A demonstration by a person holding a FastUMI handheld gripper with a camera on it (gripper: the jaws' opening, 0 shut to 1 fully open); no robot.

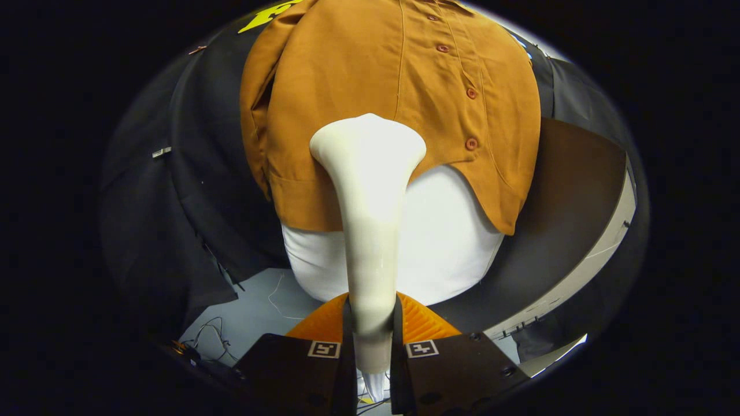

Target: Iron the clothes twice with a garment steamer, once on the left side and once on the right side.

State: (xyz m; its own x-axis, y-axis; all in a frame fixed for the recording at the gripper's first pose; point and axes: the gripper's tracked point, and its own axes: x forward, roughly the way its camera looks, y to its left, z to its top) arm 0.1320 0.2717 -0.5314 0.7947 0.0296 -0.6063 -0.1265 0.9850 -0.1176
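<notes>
While the gripper (371,341) has its jaws clenched on the handle of the garment steamer (368,231), that pale handle rises between the fingers to a flared head lying against the lower left front of the shirt (393,98). Beneath the hem, the white mannequin torso (445,242) is bare. Open floor (260,300) with loose cables lies left; a dark curved panel (566,196) crowds the right. Collar is cut off.

Smooth, faintly glossy plastic steamer (370,190); soft matt woven cloth shirt (347,75) with glossy buttons (472,144)
</notes>
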